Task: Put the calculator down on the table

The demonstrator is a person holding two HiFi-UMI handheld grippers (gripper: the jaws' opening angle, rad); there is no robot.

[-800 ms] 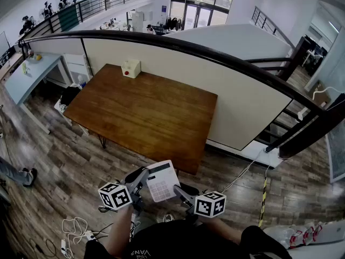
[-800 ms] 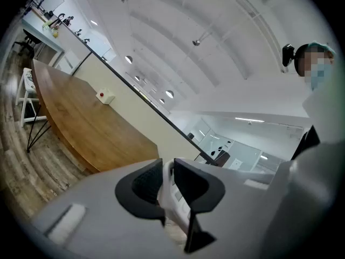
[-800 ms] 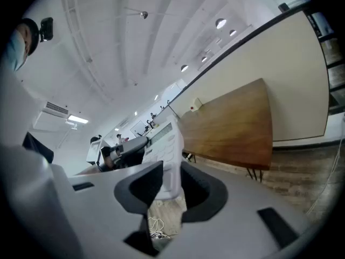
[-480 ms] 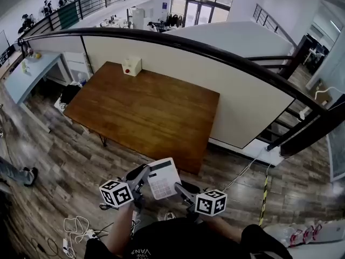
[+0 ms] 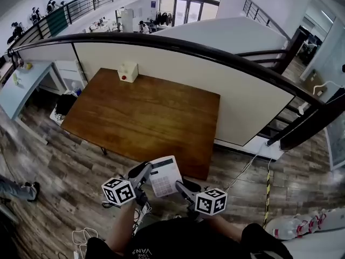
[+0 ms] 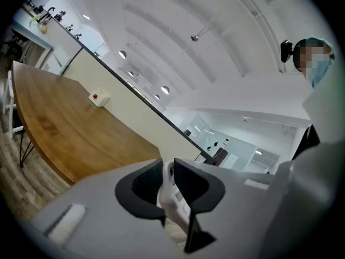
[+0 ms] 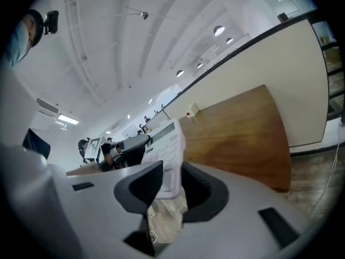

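Observation:
A white calculator with grey keys hangs face up just short of the wooden table's near edge. My left gripper is shut on its left edge. In the left gripper view the thin white calculator is pinched between the left gripper's dark jaws. My right gripper reaches its near right corner. In the right gripper view the calculator lies slanted in the right gripper's wide jaws, which stand open around it.
A small white box with a red button sits at the table's far left corner. A cream partition topped by a black rail runs behind the table. Cables lie on the wood floor at the lower left.
The whole view has shifted and the table's near edge now lies closer to the calculator. Both grippers and the calculator keep the same pose to one another.

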